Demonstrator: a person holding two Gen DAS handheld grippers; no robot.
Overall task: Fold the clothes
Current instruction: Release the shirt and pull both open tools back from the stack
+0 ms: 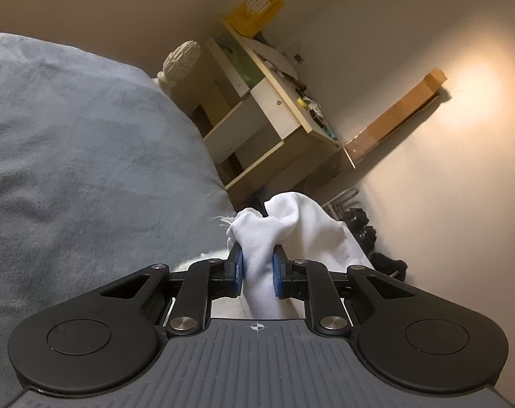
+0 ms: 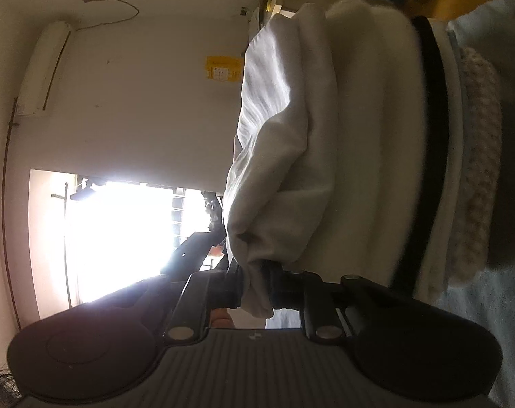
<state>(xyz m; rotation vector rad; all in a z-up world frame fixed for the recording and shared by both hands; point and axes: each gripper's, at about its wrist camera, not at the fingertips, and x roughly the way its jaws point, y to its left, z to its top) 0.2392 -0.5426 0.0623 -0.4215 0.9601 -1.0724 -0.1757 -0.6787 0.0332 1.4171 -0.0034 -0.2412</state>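
A grey-blue bed [image 1: 70,156] filled the left of the left wrist view, with a wooden bedside cabinet [image 1: 267,119] far off by the wall. A white garment [image 1: 291,224] was bunched at the bed's near right edge, not yet laid flat, so the folding looked barely begun. The left claw [image 1: 256,268] was clamped on a fold of it, and the right claw [image 2: 255,289] pinched another part of the cloth.
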